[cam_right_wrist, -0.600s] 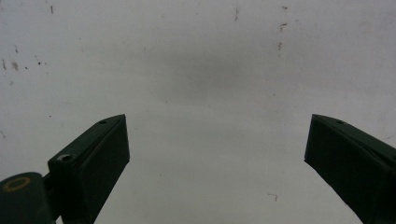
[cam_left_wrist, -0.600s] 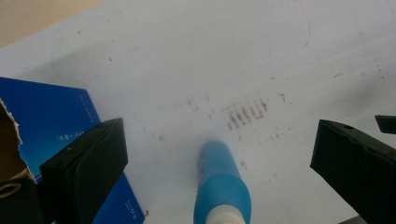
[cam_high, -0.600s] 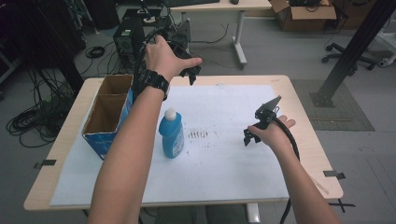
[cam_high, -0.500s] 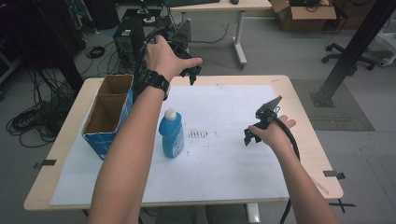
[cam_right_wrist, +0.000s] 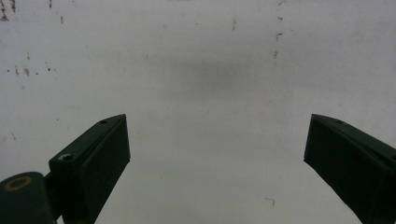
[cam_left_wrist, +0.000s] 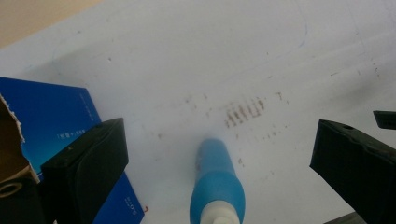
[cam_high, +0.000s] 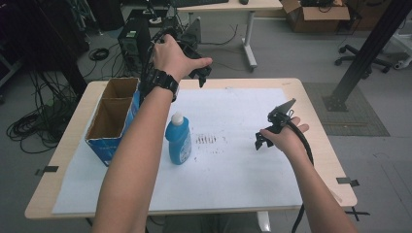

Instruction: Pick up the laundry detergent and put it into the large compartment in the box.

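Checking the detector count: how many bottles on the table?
1. The blue bottle stands upright on the white sheet, right of the cardboard box. The box's inside is partly hidden.

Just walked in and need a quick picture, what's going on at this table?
A person holds a gripper in each hand over a paper-covered table. The left gripper is raised, open and empty, aimed down at a blue bottle standing beside a cardboard box. The right gripper is open and empty above bare paper. Nothing is grasped yet.
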The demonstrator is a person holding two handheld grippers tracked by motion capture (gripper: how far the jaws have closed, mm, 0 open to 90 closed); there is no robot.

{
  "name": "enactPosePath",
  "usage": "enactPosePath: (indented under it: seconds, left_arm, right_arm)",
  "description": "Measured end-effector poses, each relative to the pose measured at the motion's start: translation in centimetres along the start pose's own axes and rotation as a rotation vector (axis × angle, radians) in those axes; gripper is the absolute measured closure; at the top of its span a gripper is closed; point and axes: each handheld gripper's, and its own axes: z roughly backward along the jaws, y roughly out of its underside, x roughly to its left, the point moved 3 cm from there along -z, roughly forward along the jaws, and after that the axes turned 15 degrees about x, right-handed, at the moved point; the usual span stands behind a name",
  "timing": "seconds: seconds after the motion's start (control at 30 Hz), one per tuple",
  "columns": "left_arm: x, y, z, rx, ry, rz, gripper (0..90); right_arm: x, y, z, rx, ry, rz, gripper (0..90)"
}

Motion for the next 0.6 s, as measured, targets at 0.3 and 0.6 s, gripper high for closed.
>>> enactPosePath:
  seconds: [0.3,0.6]
  left_arm:
    - [0.1,1.5,0.5,0.012,-0.013,0.008,4.0]
    - [0.0,3.1,0.2,0.034,-0.029,0.013,4.2]
  right_arm:
    - [0.2,0.3,0.1,-0.005,0.01,0.011,7.0]
    - [0.2,0.7,0.0,-0.013,0.009,0.017,6.9]
